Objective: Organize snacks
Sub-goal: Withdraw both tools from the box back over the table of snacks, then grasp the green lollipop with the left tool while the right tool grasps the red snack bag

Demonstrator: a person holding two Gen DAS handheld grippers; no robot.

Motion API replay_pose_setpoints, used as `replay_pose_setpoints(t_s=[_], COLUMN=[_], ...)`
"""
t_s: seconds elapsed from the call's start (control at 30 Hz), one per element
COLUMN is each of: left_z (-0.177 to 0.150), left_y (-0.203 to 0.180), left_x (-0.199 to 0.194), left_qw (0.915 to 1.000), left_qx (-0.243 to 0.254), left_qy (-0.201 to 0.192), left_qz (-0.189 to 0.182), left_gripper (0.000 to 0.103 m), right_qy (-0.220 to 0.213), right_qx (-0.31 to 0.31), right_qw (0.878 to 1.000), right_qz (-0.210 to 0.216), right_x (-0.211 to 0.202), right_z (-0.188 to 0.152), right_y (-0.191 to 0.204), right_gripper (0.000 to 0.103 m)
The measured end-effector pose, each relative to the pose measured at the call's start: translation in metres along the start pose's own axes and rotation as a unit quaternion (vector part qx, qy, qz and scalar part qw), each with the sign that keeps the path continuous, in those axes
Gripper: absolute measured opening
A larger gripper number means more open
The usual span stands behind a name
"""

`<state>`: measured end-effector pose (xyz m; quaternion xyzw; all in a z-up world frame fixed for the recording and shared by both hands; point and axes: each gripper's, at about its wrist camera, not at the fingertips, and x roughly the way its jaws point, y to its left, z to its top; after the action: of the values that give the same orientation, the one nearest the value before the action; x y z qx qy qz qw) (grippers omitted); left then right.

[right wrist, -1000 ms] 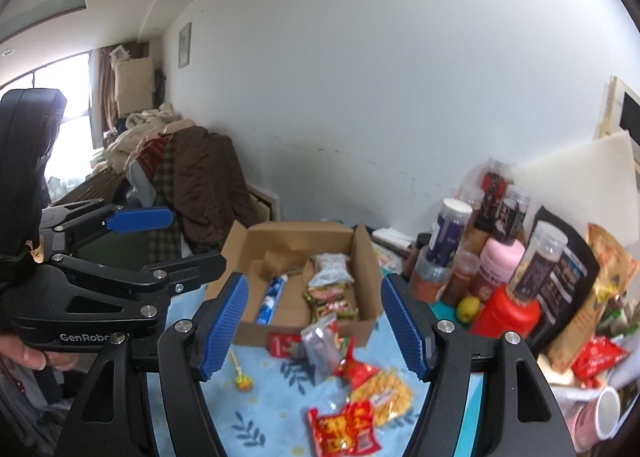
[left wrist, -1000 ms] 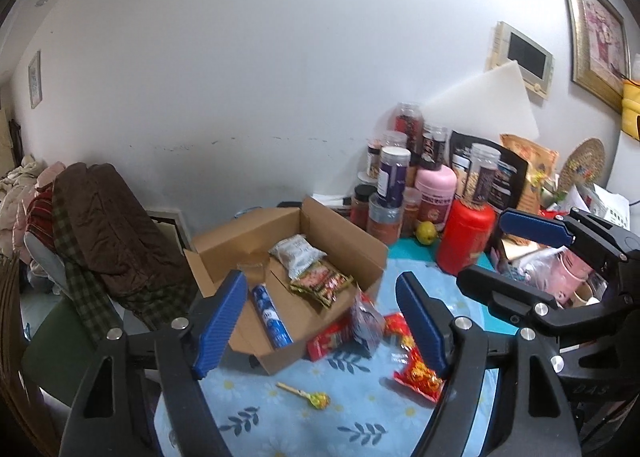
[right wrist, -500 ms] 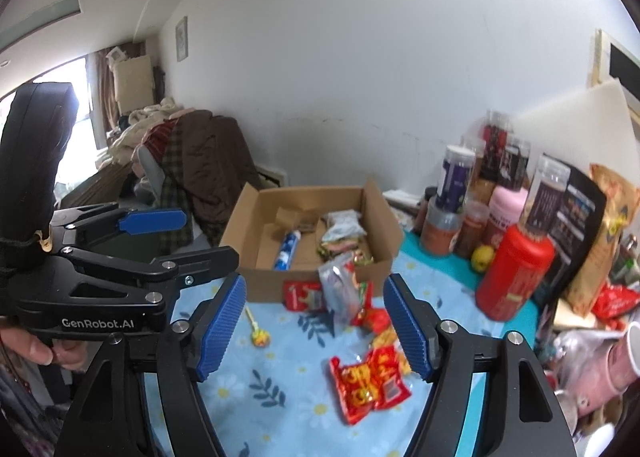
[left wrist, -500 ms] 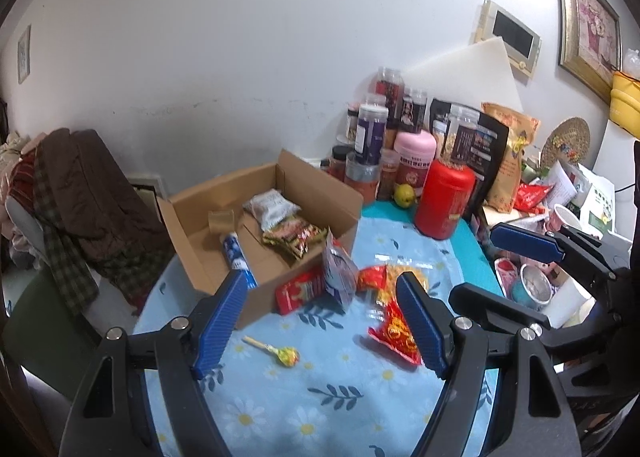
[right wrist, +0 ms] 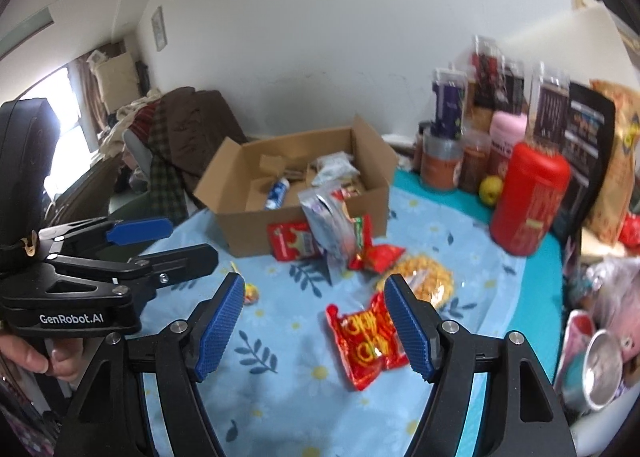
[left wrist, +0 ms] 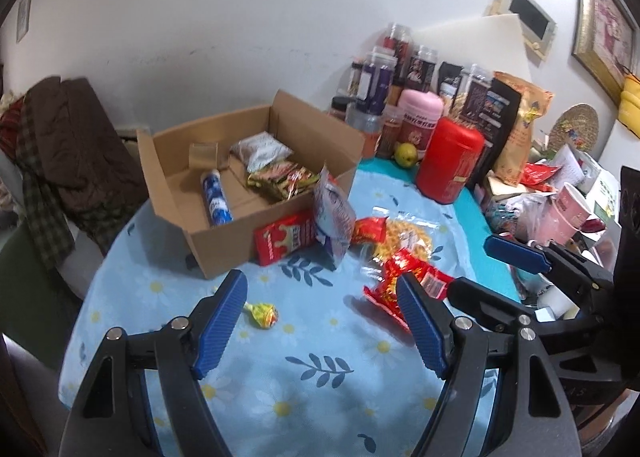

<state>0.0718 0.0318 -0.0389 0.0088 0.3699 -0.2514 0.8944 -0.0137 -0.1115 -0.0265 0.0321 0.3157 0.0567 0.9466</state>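
Step in hand, as judged: reaching down toward the loose snacks on the table [left wrist: 320, 385] to pick 1 up for the cardboard box [left wrist: 276, 217].

Left gripper [left wrist: 320, 321]: jaws wide apart, nothing between them, held above the flowered cloth. Right gripper [right wrist: 316, 323]: jaws likewise apart and empty; they had opened a little further just before, then held.

Snacks already in the box: 1 blue tube [left wrist: 216, 199], 1 white packet [left wrist: 260, 149], 1 green-and-red packet [left wrist: 286, 181].

Snacks left on the cloth:
- red packet [right wrist: 370, 341], lying flat, partly behind the right gripper's right-hand finger and nearest to it; in the left view the same packet [left wrist: 384, 289] lay just beyond the left gripper's right-hand finger.
- lollipop [left wrist: 262, 314], just beside the left gripper's left-hand finger.
- clear bag of yellow snacks [right wrist: 426, 281], beyond the red packet.
- silver pouch [left wrist: 332, 217] and red carton [left wrist: 286, 243], leaning against the box front.

Handling advice: take the red packet with the right gripper and the lollipop with the left. The packet lay flat and looked thin, so a low approach pinching 1 crimped edge seemed better than pressing on the middle. Keep the 2 grippers apart, since they were close together.
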Motion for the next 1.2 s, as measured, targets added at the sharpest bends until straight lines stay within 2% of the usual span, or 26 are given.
replay_pose_setpoints(t_s=[0.23, 0.53, 0.67, 0.9, 0.97, 1.1, 1.2], left_z=[-0.014, -0.03, -0.033, -0.037, -0.037, -0.04, -0.042], left_y=[0.014, 0.031, 0.035, 0.04, 0.041, 0.041, 0.04], left_x=[0.027, 0.071, 0.087, 0.11, 0.115, 0.126, 0.128], left_qw=[0.999, 0.9942, 0.9923, 0.9898, 0.9895, 0.9881, 0.9888], left_qx=[-0.039, -0.069, -0.075, -0.082, -0.079, -0.075, -0.065], left_qy=[0.018, 0.065, 0.078, 0.094, 0.095, 0.114, 0.115], left_qz=[0.014, 0.051, 0.061, 0.069, 0.075, 0.071, 0.07], left_gripper=[0.077, 0.077, 0.077, 0.077, 0.071, 0.039, 0.025], right_qy=[0.019, 0.066, 0.081, 0.104, 0.112, 0.123, 0.129], right_qx=[0.011, 0.033, 0.038, 0.038, 0.036, 0.03, 0.026], right_qw=[0.999, 0.996, 0.995, 0.994, 0.993, 0.992, 0.991], right_qz=[-0.028, -0.051, -0.05, -0.023, -0.022, -0.018, -0.015], right_x=[0.021, 0.059, 0.071, 0.09, 0.096, 0.104, 0.108], right_z=[-0.013, -0.032, -0.037, -0.042, -0.043, -0.045, -0.045], right_y=[-0.018, -0.044, -0.052, -0.056, -0.056, -0.056, -0.056], right_gripper=[0.079, 0.079, 0.084, 0.084, 0.084, 0.084, 0.084])
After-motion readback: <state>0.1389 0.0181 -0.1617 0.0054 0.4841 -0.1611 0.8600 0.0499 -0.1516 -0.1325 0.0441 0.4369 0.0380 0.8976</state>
